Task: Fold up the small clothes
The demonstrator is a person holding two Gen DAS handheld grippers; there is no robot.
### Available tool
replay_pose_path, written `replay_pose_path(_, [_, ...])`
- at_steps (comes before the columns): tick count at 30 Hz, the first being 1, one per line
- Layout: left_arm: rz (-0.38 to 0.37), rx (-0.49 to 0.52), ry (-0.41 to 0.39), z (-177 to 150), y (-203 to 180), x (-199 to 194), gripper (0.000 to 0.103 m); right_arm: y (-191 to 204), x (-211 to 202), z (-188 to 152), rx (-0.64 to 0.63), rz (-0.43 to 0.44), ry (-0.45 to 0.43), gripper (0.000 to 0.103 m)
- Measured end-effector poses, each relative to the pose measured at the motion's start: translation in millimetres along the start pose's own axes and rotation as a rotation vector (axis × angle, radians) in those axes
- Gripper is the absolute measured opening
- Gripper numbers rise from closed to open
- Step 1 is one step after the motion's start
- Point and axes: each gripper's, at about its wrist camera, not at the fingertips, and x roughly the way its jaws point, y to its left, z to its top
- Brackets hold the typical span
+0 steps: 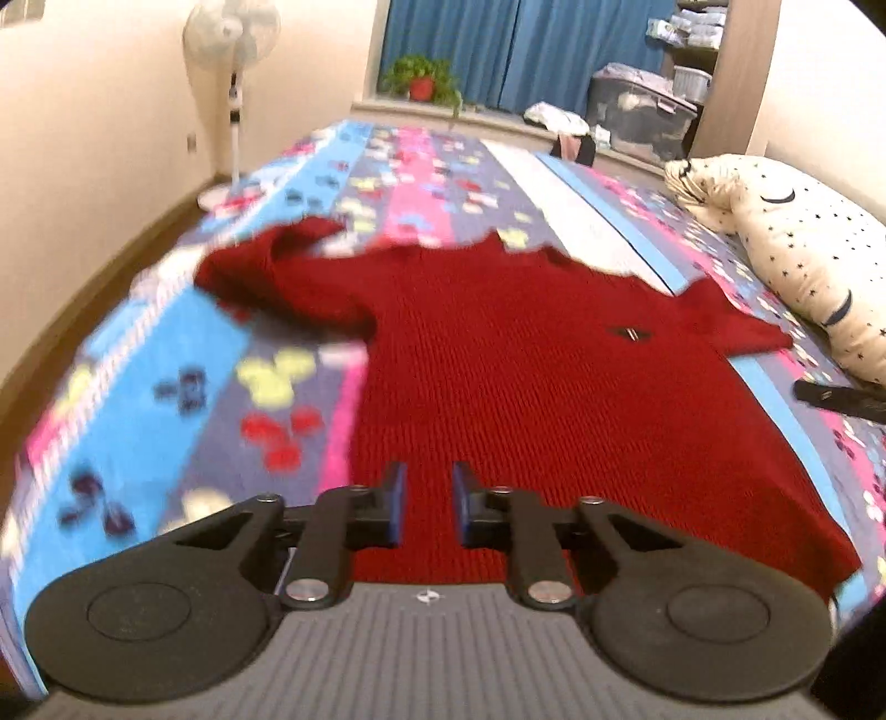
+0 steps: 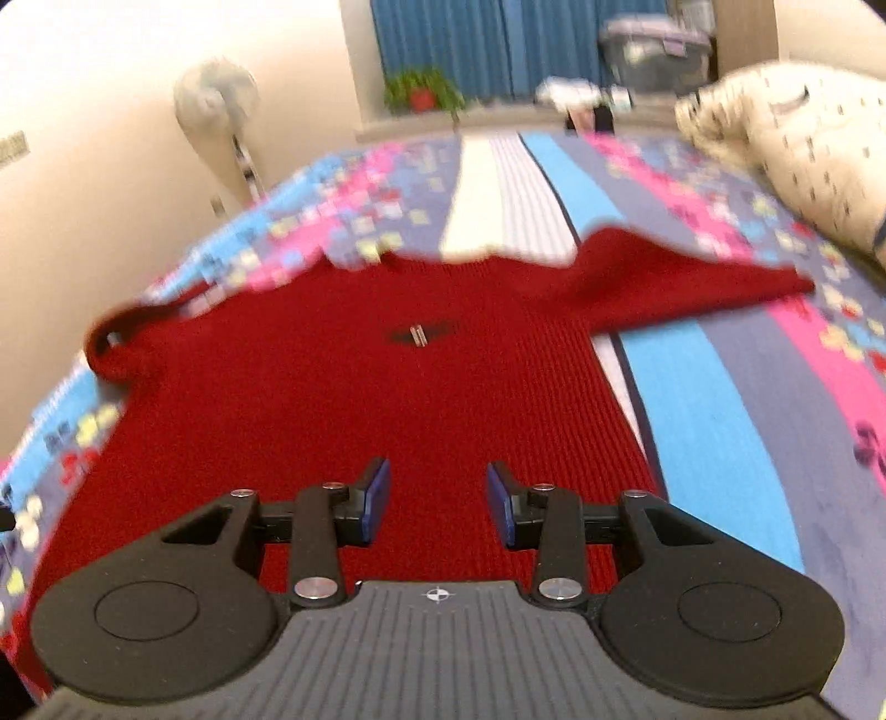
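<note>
- Your red knitted sweater (image 1: 498, 354) lies spread flat on the patterned bedspread (image 1: 183, 354), hem toward you and neckline pointing away toward the far end of the bed.
- Your left gripper (image 1: 429, 507) hangs over the hem's left part with its blue pads (image 1: 397, 498) parted by a narrow gap; nothing sits between them, so it is released.
- Your right gripper (image 2: 437, 501) hovers over the hem nearer the right side, jaws spread wider, also holding nothing.
- In the left wrist view the sweater's left sleeve (image 1: 266, 266) is bunched and folded back on itself; the right sleeve (image 2: 692, 293) lies stretched out sideways across the blue and pink stripes.
- A small dark badge (image 2: 423, 334) sits on the chest.
- Both views are blurred, so whether the pads touch the knit or float just above it is hard to say.
- A star-print pillow (image 1: 803, 255) rests along the bed's right edge, well apart from the sweater body.
- Beyond the bed stand a white pedestal fan (image 1: 232, 61), a potted plant (image 1: 423, 77) and blue curtains (image 1: 520, 50).
</note>
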Motion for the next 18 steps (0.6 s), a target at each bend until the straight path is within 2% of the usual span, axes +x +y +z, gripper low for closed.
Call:
replay_pose_path(3, [0.016,-0.005,-0.018,38,10,15,0.014,-1,5,27,0.047,0.053,-0.092,0.039])
replay_pose_path(6, [0.055,-0.02,-0.043,84,25,37,0.014,6,21,57,-0.013,0.035,-0.144,0.039])
replay_pose_path(10, [0.09,-0.055,-0.039,146,47,82,0.014,10,56,85,-0.058,0.034,-0.163,0.04])
replay_pose_path(13, [0.128,-0.07,-0.015,183,62,130,0.014,7,80,86,-0.037,0.016,-0.164,0.038])
replay_pose_path(15, [0.164,-0.059,0.004,205,68,168,0.014,6,93,85,-0.032,0.01,-0.132,0.016])
replay_pose_path(18, [0.228,-0.047,0.021,226,75,222,0.015,4,107,83,0.01,0.064,-0.102,0.009])
